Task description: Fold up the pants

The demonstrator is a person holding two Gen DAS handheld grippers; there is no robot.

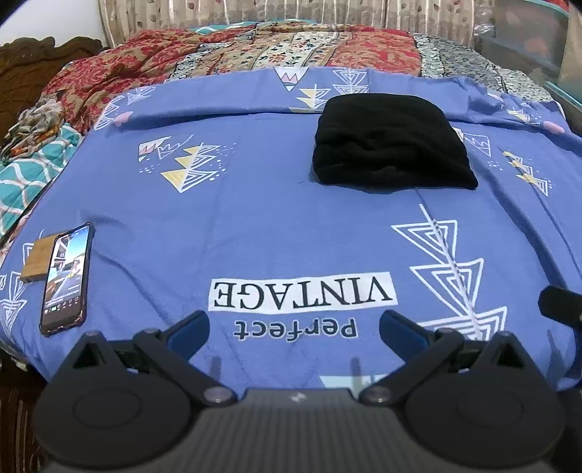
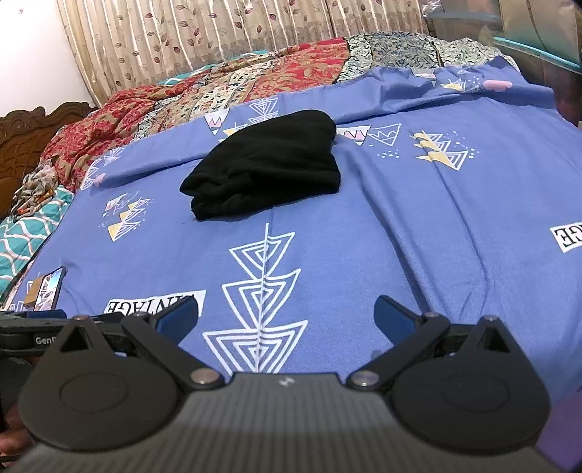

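The black pants (image 1: 391, 142) lie folded in a compact, layered bundle on the blue printed bedsheet (image 1: 254, 218), far ahead of me and a little right of centre. In the right wrist view the pants (image 2: 265, 167) lie ahead and to the left on the sheet (image 2: 418, 225). My left gripper (image 1: 294, 327) is open and empty, low over the near edge of the bed, well short of the pants. My right gripper (image 2: 287, 314) is open and empty too, also near the bed's front edge.
A phone (image 1: 67, 278) with a lit screen lies on the sheet at the near left, beside a small brown card (image 1: 38, 262). A red patterned quilt (image 1: 254, 54) is heaped at the far side. A curtain (image 2: 218, 32) hangs behind the bed.
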